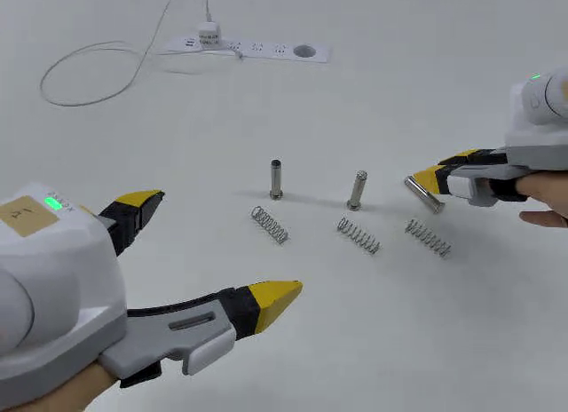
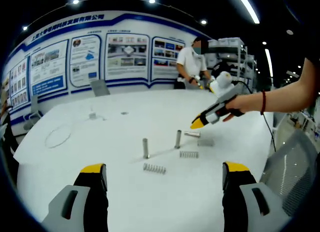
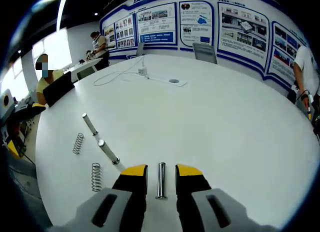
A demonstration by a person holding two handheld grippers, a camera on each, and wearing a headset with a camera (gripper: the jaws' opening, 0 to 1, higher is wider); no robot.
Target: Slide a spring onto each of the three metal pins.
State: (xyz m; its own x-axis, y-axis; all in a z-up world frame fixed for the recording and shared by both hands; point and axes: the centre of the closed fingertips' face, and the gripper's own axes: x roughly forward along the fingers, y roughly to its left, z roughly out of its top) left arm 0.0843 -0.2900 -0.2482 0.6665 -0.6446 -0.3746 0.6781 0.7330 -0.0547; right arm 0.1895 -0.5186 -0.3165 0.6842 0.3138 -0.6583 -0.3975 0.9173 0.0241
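Left claw [image 1: 209, 249] sits closest to you, jaws wide, nothing in them. It is well left of the middle pin [image 1: 357, 190] and on your side of it.

- Left of the middle pin: left pin [image 1: 276, 178], upright on the tabletop [image 1: 426, 83], bare. Left spring [image 1: 269, 225] lies flat just in front of it.
- Middle pin: upright, bare. Middle spring [image 1: 358, 235] lies flat just in front of it.
- Right of the middle pin: third pin [image 1: 424, 195], slanted rather than upright, at the tip of the right claw [image 1: 430, 178]. Right spring [image 1: 428, 237] lies on the near side of it.
- Right claw: jaws narrow, one on each side of the third pin. The right gripper view shows a sliver of gap on both sides, so you cannot tell whether it is pinched yet.

Likely step: securing the third pin so it can take a spring.

- Close squarely across the shaft near one end; a round pin will roll out of a skewed pinch.
- Leave most of its length free for the spring.
- Keep it apart from the middle pin, which looks easy to topple.
- Bring the left claw to a spring, grip lightly near one end, and line its bore up with the pin before pushing.
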